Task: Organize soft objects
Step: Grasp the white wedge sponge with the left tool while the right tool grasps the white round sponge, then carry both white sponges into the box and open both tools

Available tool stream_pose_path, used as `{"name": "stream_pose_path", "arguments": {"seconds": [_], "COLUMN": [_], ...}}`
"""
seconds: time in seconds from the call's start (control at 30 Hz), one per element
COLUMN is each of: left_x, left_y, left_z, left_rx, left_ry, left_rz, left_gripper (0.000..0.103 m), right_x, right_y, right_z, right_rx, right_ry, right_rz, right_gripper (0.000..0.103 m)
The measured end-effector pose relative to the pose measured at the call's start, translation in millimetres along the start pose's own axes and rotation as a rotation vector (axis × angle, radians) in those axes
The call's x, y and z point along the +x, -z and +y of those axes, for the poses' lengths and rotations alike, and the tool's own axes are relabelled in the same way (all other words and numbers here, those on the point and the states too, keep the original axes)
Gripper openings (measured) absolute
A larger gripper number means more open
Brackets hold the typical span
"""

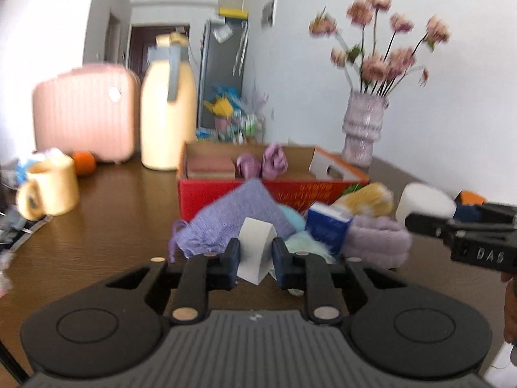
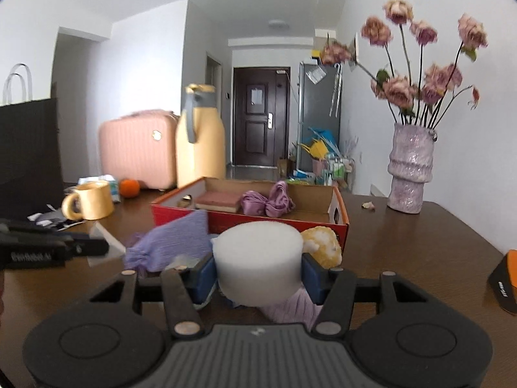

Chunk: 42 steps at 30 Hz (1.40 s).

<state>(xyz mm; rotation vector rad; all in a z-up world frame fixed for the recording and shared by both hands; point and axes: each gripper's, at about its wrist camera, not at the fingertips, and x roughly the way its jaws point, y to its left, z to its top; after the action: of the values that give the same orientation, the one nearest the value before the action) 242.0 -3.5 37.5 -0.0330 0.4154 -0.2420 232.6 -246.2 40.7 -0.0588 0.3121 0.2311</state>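
Note:
My left gripper (image 1: 257, 260) is shut on a small white foam wedge (image 1: 255, 249), pinched between its blue pads. My right gripper (image 2: 258, 278) is shut on a white foam cylinder (image 2: 258, 255), held just above the table. Below and behind both lies a pile: a purple knit pouch (image 1: 226, 223), a blue packet (image 1: 329, 226), a pale teal cloth (image 1: 299, 242), a lilac fluffy piece (image 1: 378, 239) and a yellow fluffy piece (image 2: 323, 245). Behind the pile stands an open red box (image 2: 181, 215) holding a pink sponge (image 2: 219, 200) and purple satin scrunchies (image 2: 268, 202).
On the brown table (image 2: 420, 258) stand a cream jug (image 2: 200, 142), a pink case (image 2: 139, 148), a yellow mug (image 2: 93, 200), an orange (image 2: 129, 187) and a lilac vase of flowers (image 2: 410, 171). A black bag (image 2: 29, 155) is at left, an orange-black item (image 2: 504, 278) at right.

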Motion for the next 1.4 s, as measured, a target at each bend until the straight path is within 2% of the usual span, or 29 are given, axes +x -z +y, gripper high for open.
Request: {"name": "stream_pose_path", "arguments": {"seconds": [0.13, 0.33, 0.47, 0.67, 0.87, 1.07, 1.2, 1.4], "left_x": [-59, -119, -141, -156, -140, -102, -61, 35], "left_y": [10, 33, 50, 59, 59, 45, 9, -69], "left_z": [-9, -24, -30, -31, -23, -13, -13, -21], "left_rx": [-0.005, 0.015, 0.004, 0.012, -0.009, -0.030, -0.018, 0.006], "left_ry": [-0.028, -0.040, -0.034, -0.022, -0.034, -0.049, -0.020, 0.033], "left_rz": [-0.074, -0.146, -0.158, -0.164, -0.136, -0.095, -0.101, -0.115], "left_gripper": [0.022, 0.022, 0.022, 0.022, 0.022, 0.022, 0.022, 0.022], "right_x": [-49, -108, -133, -143, -122, -89, -58, 16], "right_y": [15, 42, 55, 59, 65, 55, 29, -36], "right_z": [14, 33, 37, 40, 40, 27, 9, -32], "right_rx": [-0.001, -0.019, -0.006, 0.001, 0.036, 0.060, 0.067, 0.046], "right_ry": [-0.020, -0.040, -0.033, -0.035, -0.040, -0.028, -0.031, -0.039], "right_rz": [-0.039, -0.064, -0.095, -0.109, -0.088, -0.047, -0.045, -0.049], "right_gripper": [0.055, 0.055, 0.055, 0.055, 0.055, 0.055, 0.055, 0.055]}}
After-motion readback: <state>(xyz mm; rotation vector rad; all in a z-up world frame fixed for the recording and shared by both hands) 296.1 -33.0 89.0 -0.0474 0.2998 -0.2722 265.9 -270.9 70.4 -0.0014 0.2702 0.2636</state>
